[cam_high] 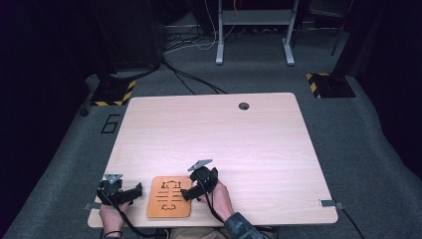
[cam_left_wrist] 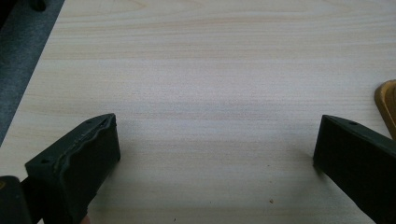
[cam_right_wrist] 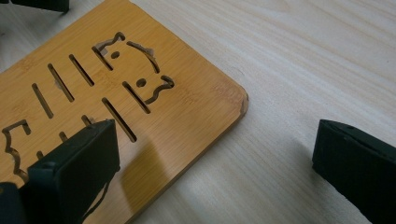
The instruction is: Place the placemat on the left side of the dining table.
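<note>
A flat, orange-brown bamboo board with rounded corners and a cut-out cat pattern (cam_high: 169, 197) is seen lying flat on the pale wooden table (cam_high: 249, 149), close to the near edge and between the two hands. The right tool (cam_high: 191, 191) is held at the board's right edge; in the right gripper view its jaws are spread wide, one jaw poised over the slotted surface of the board (cam_right_wrist: 140, 116) and the other over bare table beyond the board's corner, nothing being gripped. Whether the jaw touches the board cannot be told. The left tool (cam_high: 134, 191) is held just beside the board's left edge; in the left gripper view its jaws are likewise spread wide over bare table, empty, with a sliver of the board (cam_left_wrist: 387, 105) noted at the right margin.
</note>
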